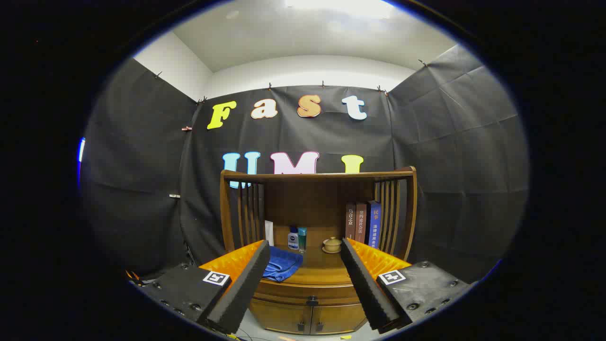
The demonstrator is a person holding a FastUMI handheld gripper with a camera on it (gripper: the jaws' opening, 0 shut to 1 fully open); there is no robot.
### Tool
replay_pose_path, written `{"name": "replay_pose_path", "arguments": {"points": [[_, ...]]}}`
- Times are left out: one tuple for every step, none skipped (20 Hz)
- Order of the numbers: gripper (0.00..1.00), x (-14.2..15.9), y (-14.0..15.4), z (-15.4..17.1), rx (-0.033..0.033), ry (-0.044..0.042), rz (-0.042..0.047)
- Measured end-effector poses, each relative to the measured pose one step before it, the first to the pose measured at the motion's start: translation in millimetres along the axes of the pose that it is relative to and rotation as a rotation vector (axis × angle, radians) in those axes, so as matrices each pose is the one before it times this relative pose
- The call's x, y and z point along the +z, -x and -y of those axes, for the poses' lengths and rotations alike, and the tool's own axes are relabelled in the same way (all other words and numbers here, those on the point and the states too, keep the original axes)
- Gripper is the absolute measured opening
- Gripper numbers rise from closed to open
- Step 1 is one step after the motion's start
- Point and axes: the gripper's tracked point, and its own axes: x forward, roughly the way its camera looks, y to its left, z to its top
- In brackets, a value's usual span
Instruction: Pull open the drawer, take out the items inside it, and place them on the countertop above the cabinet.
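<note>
A wooden cabinet (315, 284) stands against the black cloth wall (142, 180) of the booth, seen from the hand-held gripper (305, 251), which is held back from it with its two fingers spread wide and nothing between them. Above the countertop (322, 271) rises a slatted wooden hutch (317, 176) with a curved top rail. The drawer (307, 294) runs across the cabinet front just under the countertop, shut, with a small dark knob (312, 300) at its middle; it lies beyond the fingers, in the gap between them. Below it are two doors (310, 318), each with a small dark pull near the centre seam. On the countertop, a blue cloth (283, 264) lies crumpled just beside the left finger (246, 284). Three books (362, 224) stand upright against the slats on the hutch's right side, just past the right finger (364, 284). At the back of the countertop, two small bottles (297, 237) stand side by side, one pale with a blue label and one teal. Well to their right sits a small lidded cup on a saucer (332, 245), apart from the books. A thin white item (269, 232) stands upright near the left slats; what it is cannot be told.
</note>
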Motion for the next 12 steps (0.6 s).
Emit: {"name": "replay_pose_path", "arguments": {"points": [[0.98, 0.62, 0.77, 2.29, -0.00403, -0.00399, 0.00034], [0.98, 0.18, 0.2, 1.59, -0.00099, -0.003, -0.00001], [0.98, -0.32, -0.5, 1.2, -0.00336, -0.00005, 0.0014], [0.98, -0.89, -0.09, 2.53, -0.00435, 0.0041, -0.00167], [0.98, 0.66, -0.38, 0.88, -0.00281, 0.0044, 0.00075], [0.98, 0.69, 1.06, 1.31, -0.00089, 0.00329, 0.00047], [0.98, 0.85, -0.64, 0.88, 0.00051, 0.00028, 0.00113], [0.98, 1.31, 0.45, 0.6, 0.00208, -0.0025, 0.00243], [0.98, 0.95, -0.82, 0.51, 0.00129, -0.00261, 0.00137], [0.98, 0.67, 0.19, 0.31, 0.00033, -0.00121, 0.00039], [0.98, -0.14, 0.37, 0.47, 0.00041, 0.00058, -0.00107], [0.98, -0.06, 0.37, 0.94, -0.00203, 0.00208, -0.00204]]}}
